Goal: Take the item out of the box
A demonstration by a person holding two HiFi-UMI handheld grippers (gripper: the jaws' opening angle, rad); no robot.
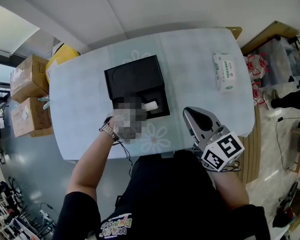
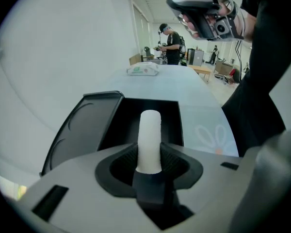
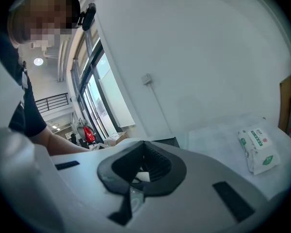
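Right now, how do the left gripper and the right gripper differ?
The left gripper is shut on the white cylinder. The right gripper is open with nothing between its jaws. The left gripper is over the black box, while the right gripper is off to the side near the table edge. Both have the same grey shell and dark ribbed pads.
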